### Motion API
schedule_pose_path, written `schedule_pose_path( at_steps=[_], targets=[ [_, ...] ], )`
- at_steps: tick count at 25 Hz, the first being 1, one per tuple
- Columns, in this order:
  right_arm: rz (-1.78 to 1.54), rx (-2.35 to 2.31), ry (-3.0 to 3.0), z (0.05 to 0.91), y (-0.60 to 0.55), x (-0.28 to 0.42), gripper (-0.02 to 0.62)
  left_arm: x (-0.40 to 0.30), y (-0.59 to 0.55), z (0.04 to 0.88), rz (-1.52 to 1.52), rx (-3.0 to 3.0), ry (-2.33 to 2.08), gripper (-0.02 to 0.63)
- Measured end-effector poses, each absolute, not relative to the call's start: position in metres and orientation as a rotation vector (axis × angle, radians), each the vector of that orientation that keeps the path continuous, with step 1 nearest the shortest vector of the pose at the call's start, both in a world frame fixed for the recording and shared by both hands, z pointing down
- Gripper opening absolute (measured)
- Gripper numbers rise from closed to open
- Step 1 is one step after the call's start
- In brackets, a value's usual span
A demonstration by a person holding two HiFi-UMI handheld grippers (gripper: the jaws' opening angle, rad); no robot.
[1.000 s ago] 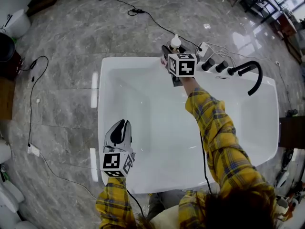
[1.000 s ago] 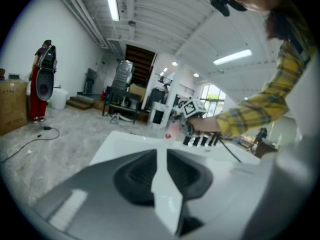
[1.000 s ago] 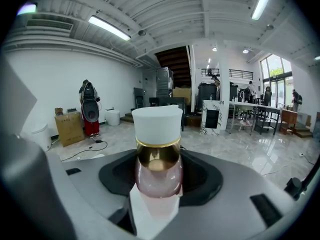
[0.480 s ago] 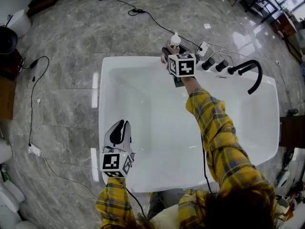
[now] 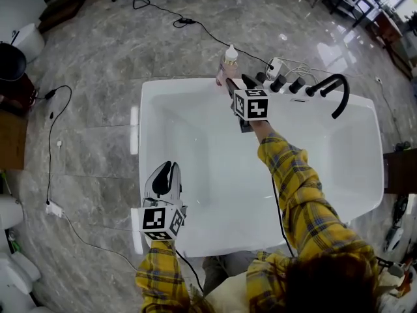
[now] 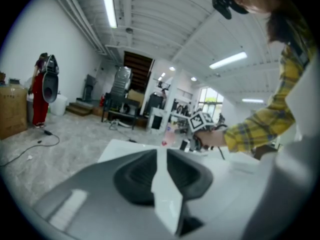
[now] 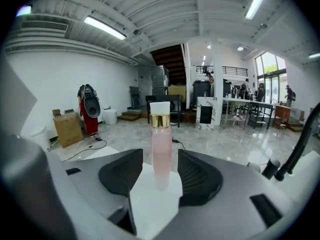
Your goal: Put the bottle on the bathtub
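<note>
A slim pink bottle (image 5: pixel 229 59) with a white cap and gold collar stands upright on the far rim of the white bathtub (image 5: pixel 171 84). My right gripper (image 5: pixel 233 83) is just behind it over the tub, open. In the right gripper view the bottle (image 7: pixel 161 146) stands between the two dark pads (image 7: pixel 122 171) with a gap on each side. My left gripper (image 5: pixel 165 170) hovers over the tub's near left rim, shut, holding nothing. In the left gripper view its jaws (image 6: pixel 161 153) point along the tub toward the right gripper.
A black curved faucet (image 5: pixel 337 89) and several black knobs (image 5: pixel 281 83) sit on the tub's far right rim, close to the bottle. A white plug box (image 5: pixel 276 66) and cables (image 5: pixel 195 21) lie on the grey marble floor behind the tub.
The right gripper has drawn back from the bottle toward the tub's inside. The bottle stays standing on the rim. The left gripper has not moved.
</note>
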State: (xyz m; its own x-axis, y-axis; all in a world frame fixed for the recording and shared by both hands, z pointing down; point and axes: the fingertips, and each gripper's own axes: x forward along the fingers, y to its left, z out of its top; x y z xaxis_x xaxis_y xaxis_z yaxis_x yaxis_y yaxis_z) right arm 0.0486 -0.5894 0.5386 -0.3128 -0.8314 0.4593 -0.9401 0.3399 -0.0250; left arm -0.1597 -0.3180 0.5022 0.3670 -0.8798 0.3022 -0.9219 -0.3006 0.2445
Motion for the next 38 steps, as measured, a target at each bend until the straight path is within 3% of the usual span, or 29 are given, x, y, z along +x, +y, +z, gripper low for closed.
schedule_pose_path(
  at_steps=[6,10,38],
  targets=[
    [0.469,1.601,-2.254,0.533,-0.536,0.047,0.215,-0.167,-0.298,0.479,0.114,2.268,-1.601,0.063],
    [0.494,1.596,-2.283,0.525,-0.486,0.038,0.167,-0.171,-0.280,0.463,0.032,2.230,-1.599,0.063],
    [0.510,1.527,-2.396,0.436,-0.268,0.031,0.029,-0.154,-0.177,0.388,-0.030,2.273,-1.513,0.041]
  ],
)
